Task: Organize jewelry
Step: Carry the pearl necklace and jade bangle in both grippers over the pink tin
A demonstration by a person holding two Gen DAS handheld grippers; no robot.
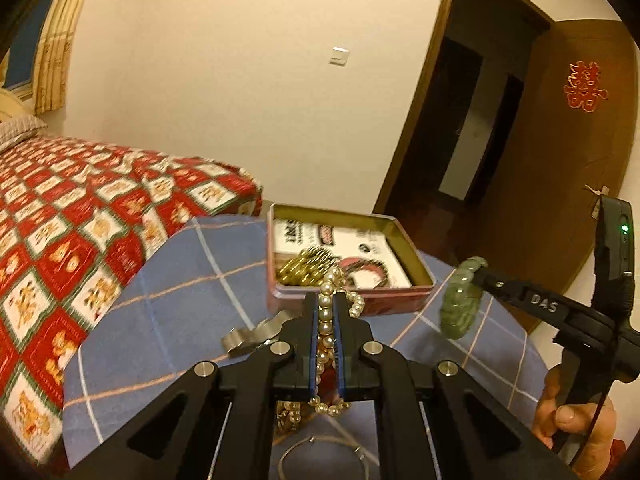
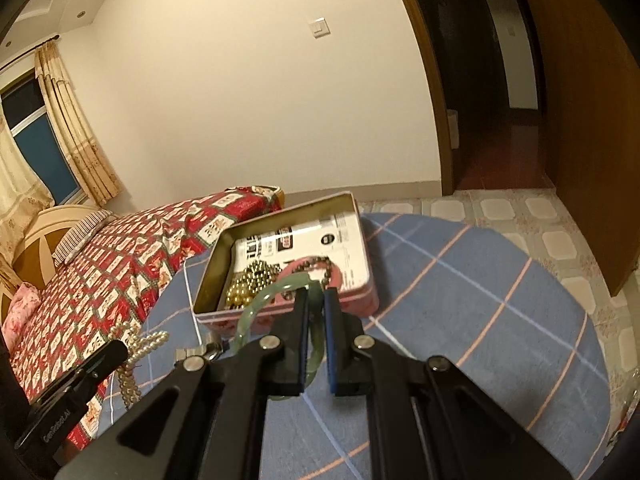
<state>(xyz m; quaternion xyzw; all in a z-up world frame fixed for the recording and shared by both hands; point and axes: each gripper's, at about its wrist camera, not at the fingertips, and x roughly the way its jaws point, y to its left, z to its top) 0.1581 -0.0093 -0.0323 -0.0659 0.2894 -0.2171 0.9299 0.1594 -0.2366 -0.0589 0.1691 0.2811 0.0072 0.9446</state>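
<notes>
An open pink tin box [image 1: 404, 242] [image 2: 362, 286] sits on a round table with a blue checked cloth [image 1: 168, 280] [image 2: 480, 300]. Inside it lie gold beads [image 1: 302, 268] [image 2: 250, 280] and a dark beaded bracelet [image 2: 326, 266]. My left gripper [image 1: 326, 300] is shut on a pearl necklace [image 1: 326, 320], held above the cloth just in front of the box; the pearls also show in the right wrist view [image 2: 138, 346]. My right gripper [image 2: 316, 296] is shut on a green jade bangle [image 2: 256, 312] [image 1: 460, 300], held near the box's front edge.
A silver clasp-like piece [image 1: 248, 334] [image 2: 200, 352] and a thin silver ring [image 1: 324, 460] lie on the cloth near me. A bed with a red patterned cover [image 1: 60, 240] [image 2: 140, 248] stands to the left. An open wooden door [image 1: 580, 120] is at the right.
</notes>
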